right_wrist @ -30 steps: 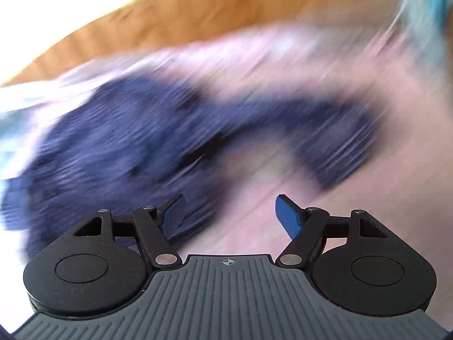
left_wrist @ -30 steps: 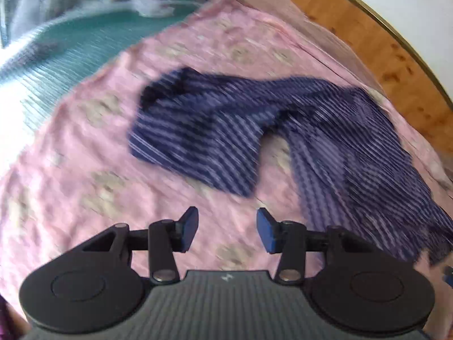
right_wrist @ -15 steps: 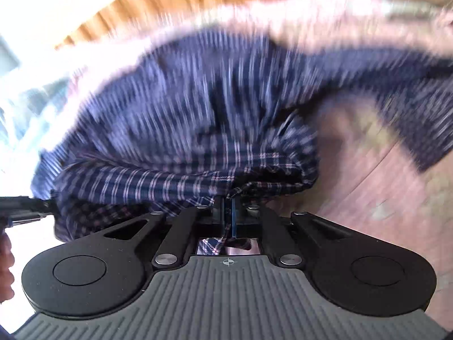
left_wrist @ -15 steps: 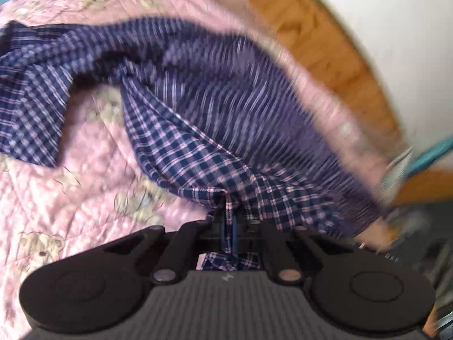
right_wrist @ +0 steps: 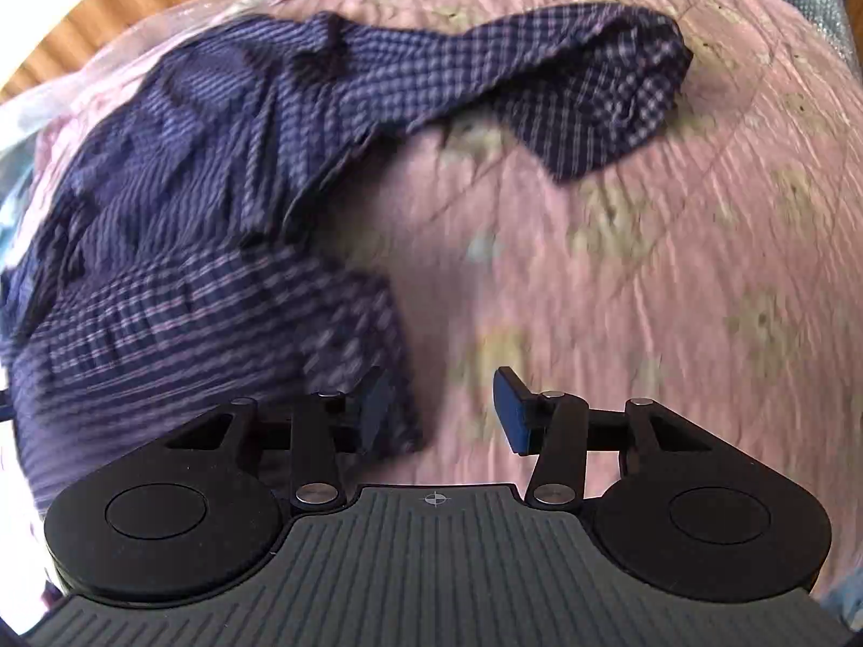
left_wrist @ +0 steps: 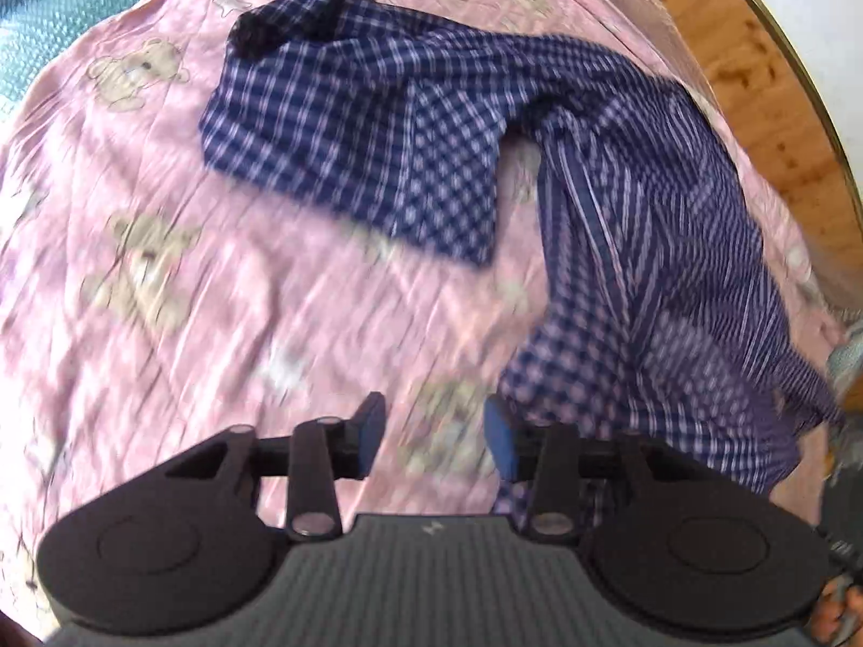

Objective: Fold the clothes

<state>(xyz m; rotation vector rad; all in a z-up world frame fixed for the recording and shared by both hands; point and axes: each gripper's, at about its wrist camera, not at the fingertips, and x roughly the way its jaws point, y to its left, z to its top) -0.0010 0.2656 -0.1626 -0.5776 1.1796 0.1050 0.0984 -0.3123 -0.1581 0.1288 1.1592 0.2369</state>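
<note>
A navy checked garment (left_wrist: pixel 410 124) lies crumpled on a pink bear-print quilt (left_wrist: pixel 189 280). One limb runs to the upper left in the left wrist view, the rest drapes down the right side. My left gripper (left_wrist: pixel 434 434) hangs over bare quilt with its jaws opening and nothing between them; the cloth's edge lies just right of its right pad. In the right wrist view the same garment (right_wrist: pixel 178 226) fills the left half. My right gripper (right_wrist: pixel 439 412) has its jaws opening, nothing between them, with cloth behind its left finger.
A wooden bed frame (left_wrist: pixel 766 70) curves along the quilt's far right edge, with a pale wall beyond. Teal bubble-textured sheeting (left_wrist: pixel 70 5) lies past the quilt's upper left. Bare quilt (right_wrist: pixel 674 296) stretches to the right in the right wrist view. A person's fingers (left_wrist: pixel 838 609) show at the lower right corner.
Half a second ago both grippers were shut on folds of the checked cloth. Both have let go and drawn back, and the garment now lies loose on the quilt.
</note>
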